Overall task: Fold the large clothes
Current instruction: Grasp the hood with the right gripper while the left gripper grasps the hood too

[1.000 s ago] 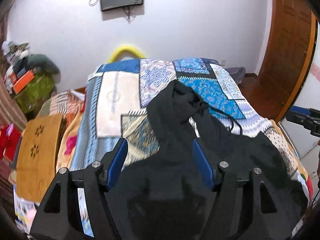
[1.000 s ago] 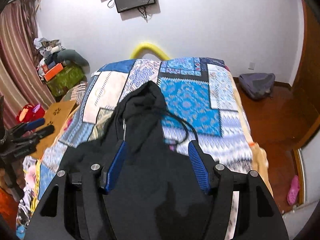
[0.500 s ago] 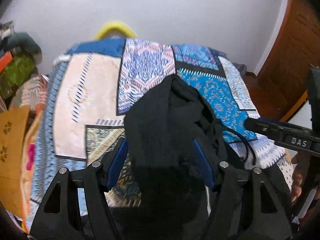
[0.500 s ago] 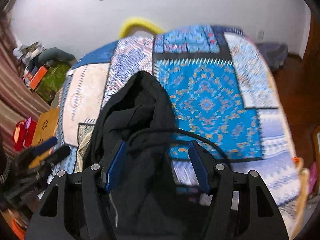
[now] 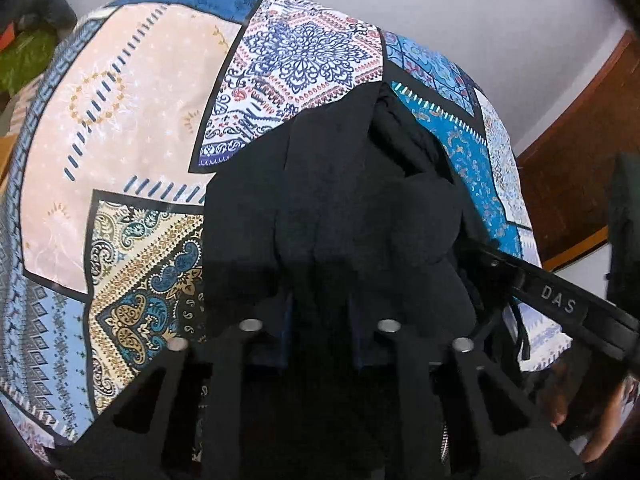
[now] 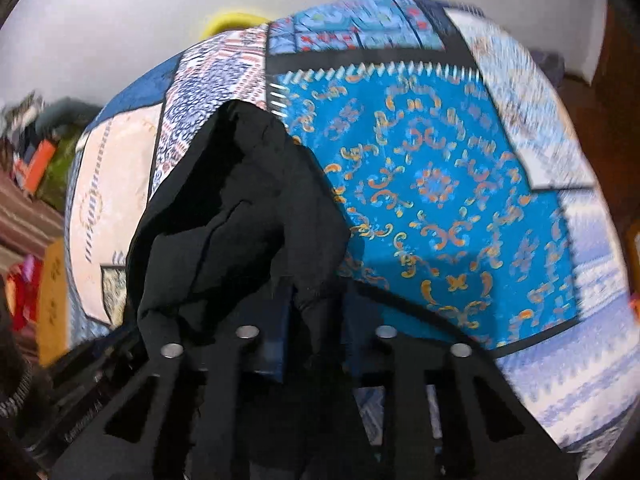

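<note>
A patchwork bedspread [image 5: 120,128] covers the bed; the black garment [image 5: 340,200] lies heaped toward its six o'clock edge. Left gripper [image 5: 322,332] and right gripper [image 6: 316,332] each pinch black cloth.

A home bedroom: a bed [image 5: 120,128] under a patchwork quilt [image 6: 440,184] fills the space ahead of the gripper, with a white wall [image 5: 440,8] beyond, a wooden door [image 5: 572,168] to its right and piled belongings [image 6: 40,160] to its left.
</note>
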Available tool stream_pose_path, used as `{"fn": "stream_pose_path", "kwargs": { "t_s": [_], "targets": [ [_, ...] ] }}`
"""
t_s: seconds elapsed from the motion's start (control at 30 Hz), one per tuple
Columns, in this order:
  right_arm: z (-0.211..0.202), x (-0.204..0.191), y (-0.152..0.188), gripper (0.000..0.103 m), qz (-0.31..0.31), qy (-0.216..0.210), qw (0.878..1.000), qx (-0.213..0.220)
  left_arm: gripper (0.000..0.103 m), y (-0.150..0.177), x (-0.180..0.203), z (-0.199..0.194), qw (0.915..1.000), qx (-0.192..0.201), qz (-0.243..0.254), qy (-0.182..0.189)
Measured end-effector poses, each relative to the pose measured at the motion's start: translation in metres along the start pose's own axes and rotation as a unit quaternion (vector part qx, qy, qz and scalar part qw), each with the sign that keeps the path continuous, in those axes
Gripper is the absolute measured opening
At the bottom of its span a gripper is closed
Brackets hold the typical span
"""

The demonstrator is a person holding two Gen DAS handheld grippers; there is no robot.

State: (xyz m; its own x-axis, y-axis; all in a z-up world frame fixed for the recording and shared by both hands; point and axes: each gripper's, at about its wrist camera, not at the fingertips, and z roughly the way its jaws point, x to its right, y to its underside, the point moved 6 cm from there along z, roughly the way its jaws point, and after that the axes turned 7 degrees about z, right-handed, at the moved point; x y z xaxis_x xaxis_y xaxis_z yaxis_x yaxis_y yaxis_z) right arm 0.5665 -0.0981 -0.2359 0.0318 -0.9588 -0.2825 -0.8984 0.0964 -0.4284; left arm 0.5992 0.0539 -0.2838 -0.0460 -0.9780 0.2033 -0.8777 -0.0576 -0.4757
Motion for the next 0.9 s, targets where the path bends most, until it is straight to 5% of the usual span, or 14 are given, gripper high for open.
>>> {"fn": "stream_pose_path", "kwargs": {
  "t_s": [0.13,0.37,0.63,0.9],
  "targets": [
    [-0.039,-0.005,0.006,0.014,-0.045,0.007,0.999,0.029,0.009,0.003,0.005,-0.030,0.9989,0.014,0.026,-0.037],
    [-0.120,-0.019,0.035,0.013,-0.080,-0.029,0.994,0.063,0.009,0.028,0.032,-0.117,0.9968,0.046,0.064,-0.010],
    [-0.188,-0.021,0.109,0.011,-0.093,-0.068,0.990,0.081,0.009,0.106,0.067,-0.194,0.9900,0.066,0.124,-0.015],
    [-0.199,-0.005,0.191,0.016,-0.132,-0.061,0.987,0.064,0.010,0.188,0.065,-0.196,0.9907,0.022,0.134,-0.010]
  ]
}}
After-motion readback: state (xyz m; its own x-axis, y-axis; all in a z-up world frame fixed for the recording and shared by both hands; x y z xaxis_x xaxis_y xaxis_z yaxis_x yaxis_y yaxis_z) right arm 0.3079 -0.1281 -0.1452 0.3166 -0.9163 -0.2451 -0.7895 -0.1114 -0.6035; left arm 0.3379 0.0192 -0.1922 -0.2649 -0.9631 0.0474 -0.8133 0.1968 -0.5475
